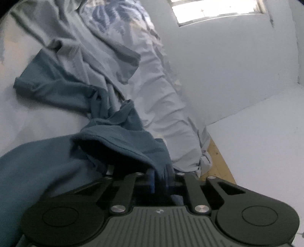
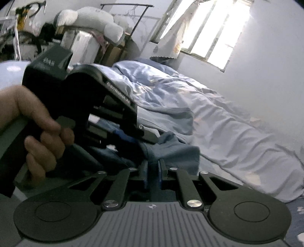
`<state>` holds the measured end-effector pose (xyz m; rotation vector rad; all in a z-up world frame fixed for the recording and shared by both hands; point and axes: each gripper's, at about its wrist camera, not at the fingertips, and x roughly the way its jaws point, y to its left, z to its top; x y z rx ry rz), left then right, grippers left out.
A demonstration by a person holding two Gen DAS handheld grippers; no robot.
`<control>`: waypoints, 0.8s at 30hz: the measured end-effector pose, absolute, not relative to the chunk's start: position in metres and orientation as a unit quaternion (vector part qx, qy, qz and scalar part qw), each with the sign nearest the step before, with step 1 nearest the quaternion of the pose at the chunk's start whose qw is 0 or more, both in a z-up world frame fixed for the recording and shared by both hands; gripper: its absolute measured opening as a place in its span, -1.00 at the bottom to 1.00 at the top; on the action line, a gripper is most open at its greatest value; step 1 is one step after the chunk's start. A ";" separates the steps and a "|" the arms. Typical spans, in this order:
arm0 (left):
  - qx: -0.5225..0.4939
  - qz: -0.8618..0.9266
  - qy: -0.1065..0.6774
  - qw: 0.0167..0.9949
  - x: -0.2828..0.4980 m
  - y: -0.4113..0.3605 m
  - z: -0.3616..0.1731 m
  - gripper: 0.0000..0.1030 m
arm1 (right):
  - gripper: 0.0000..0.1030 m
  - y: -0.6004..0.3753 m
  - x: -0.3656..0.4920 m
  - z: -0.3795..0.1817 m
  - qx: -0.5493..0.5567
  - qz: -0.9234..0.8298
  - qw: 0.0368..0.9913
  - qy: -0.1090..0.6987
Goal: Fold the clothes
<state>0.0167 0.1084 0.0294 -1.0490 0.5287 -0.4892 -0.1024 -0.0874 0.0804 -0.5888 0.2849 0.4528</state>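
Surface is a bed with a pale blue-white sheet (image 1: pixel 28 114). A rumpled light blue duvet (image 2: pixel 218 117) is bunched along the wall side, and a blue leaf-print fabric (image 1: pixel 106 19) shows at its far end in the left wrist view. White plastered wall (image 2: pixel 266 76) runs beside the bed, with a bright barred window (image 2: pixel 214 32) and a pale curtain (image 2: pixel 176 34) hanging at its edge. A strip of light wooden bed frame (image 1: pixel 218 161) shows between mattress and a white board (image 1: pixel 262 144). At the head of the bed: cluttered shelving with a white plush toy (image 2: pixel 91 20) on top and a thin black metal rack (image 2: pixel 136 17) behind it.

Task item — a dark teal cotton T-shirt (image 1: pixel 57 83) — lies crumpled on the sheet, with a paler grey-green garment (image 1: pixel 79 49) overlapping it further back.

Left gripper (image 1: pixel 159 176): jaws clenched on a bunched fold of the teal shirt, blue pads nearly meeting with cloth pinched between them. Right gripper (image 2: pixel 153 171): jaws close together, gripping another edge of the same shirt, which drapes over its fingers.

The person's hand (image 2: pixel 38 133) wraps the left tool's black handle in the right wrist view.

Writing: white lettering on the left tool's black body, too blurred to read; a small round emblem on each grey ribbed base plate.
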 end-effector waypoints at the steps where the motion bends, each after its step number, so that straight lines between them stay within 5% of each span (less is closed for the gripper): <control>1: -0.485 -0.228 0.244 0.808 0.016 0.108 0.031 -0.94 | -0.74 -0.086 -0.105 0.079 -0.294 0.219 0.920 0.136; 5: -0.457 -0.232 0.236 0.826 0.016 0.104 0.041 -0.96 | -0.24 -0.072 -0.117 0.073 -0.336 0.195 0.915 0.107; 24: -0.439 -0.253 0.229 0.831 0.008 0.113 0.050 -0.98 | -0.28 -0.024 -0.082 0.028 -0.374 0.143 0.906 0.134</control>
